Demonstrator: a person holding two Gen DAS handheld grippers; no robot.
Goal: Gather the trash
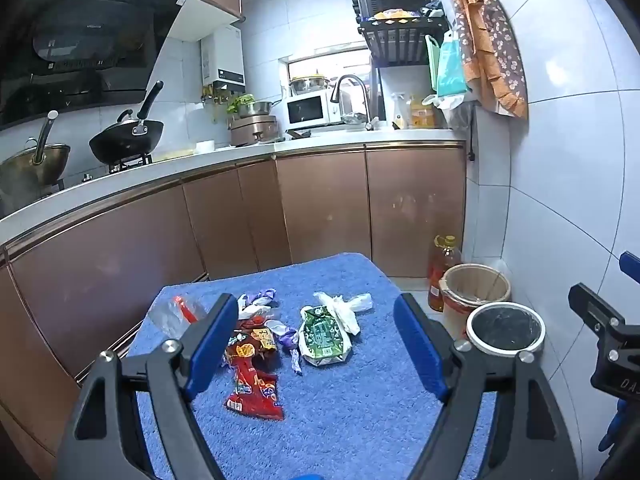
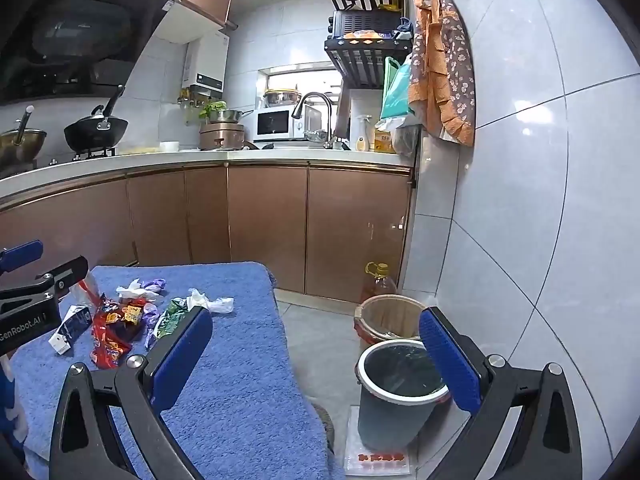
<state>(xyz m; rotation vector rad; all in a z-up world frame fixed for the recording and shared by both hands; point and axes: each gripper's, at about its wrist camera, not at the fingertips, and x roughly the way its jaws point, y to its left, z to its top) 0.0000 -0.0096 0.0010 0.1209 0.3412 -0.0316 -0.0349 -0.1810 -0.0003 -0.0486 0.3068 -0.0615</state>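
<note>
Both hand-held grippers wide, empty. Red snack wrapper (image 1: pixel 254 376) on tabletop (image 1: pixel 360 420): light, crinkly, slippery; likely best pinched at raised crumpled fold.

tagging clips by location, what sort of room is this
A home kitchen, most likely. A black wok sits on a gas stove under a range hood, and a white microwave stands beside a sink faucet on the counter above brown cabinets.

Wrappers (image 1: pixel 256 364) on towel (image 1: pixel 340 420) (bin (image 2: pixel 400 392) right).
</note>
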